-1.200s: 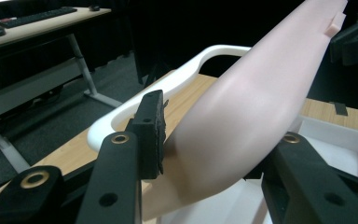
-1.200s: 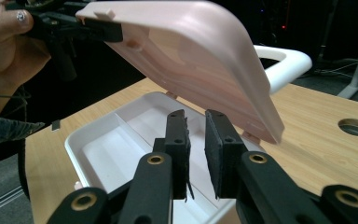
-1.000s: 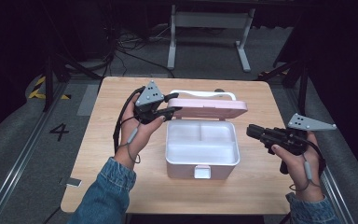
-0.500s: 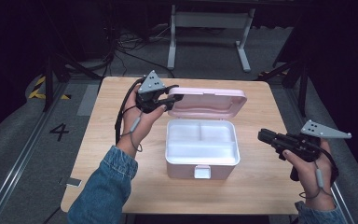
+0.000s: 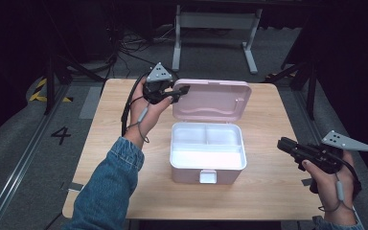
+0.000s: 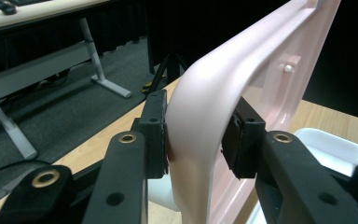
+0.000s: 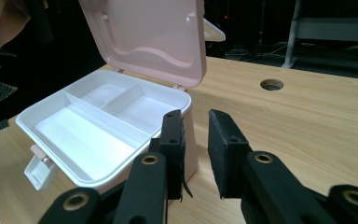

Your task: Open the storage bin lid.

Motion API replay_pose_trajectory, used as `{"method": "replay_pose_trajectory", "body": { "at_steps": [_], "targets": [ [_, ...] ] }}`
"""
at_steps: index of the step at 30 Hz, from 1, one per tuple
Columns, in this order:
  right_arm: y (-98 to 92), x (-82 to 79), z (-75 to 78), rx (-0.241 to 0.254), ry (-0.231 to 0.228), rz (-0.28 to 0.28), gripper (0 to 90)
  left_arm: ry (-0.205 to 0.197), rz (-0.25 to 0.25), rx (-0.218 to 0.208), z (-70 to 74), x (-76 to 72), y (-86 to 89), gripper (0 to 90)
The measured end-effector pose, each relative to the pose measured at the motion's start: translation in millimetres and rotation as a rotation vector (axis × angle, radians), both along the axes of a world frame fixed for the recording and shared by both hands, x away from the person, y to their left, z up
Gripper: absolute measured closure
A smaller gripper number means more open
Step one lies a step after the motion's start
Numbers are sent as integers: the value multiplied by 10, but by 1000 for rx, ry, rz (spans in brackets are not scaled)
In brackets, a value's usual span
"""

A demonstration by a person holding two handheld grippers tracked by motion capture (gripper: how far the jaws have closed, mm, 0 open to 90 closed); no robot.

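Lid swung further upright, your left gripper fingers clamped on its left edge. Your right gripper withdrew to frame right, fingers just widened, empty. Box at worktop centre, fully open; release lid next.

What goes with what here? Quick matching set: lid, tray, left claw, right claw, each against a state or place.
Column one:
1. pink lid
2. white tray
3. left claw
4. right claw

Column two:
A. holds nothing, off the box's right side
B. clamped on the lid's corner
C. raised upright
D. empty, split into compartments

Pairs: 1-C, 2-D, 3-B, 4-A
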State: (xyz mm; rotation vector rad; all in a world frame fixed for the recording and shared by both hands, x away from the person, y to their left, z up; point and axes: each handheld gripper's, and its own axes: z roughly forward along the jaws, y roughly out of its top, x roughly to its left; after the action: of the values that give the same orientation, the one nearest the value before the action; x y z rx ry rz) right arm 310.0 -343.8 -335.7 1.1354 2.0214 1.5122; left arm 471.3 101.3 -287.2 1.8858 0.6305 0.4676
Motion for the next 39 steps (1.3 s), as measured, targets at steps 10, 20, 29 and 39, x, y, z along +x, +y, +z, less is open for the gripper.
{"method": "replay_pose_trajectory", "body": {
  "at_steps": [10,20,29,39],
  "targets": [
    [39,39,-26,-1,4,15,751,-1,58,29,-47,178,-73,593],
    [36,75,-52,-5,12,16,722,-10,82,34,-135,300,-114,527],
    [52,178,-144,-51,28,8,691,18,91,52,-172,416,-139,486],
    [67,213,-193,-54,49,13,678,67,94,81,-265,560,-180,422]
  ]
}}
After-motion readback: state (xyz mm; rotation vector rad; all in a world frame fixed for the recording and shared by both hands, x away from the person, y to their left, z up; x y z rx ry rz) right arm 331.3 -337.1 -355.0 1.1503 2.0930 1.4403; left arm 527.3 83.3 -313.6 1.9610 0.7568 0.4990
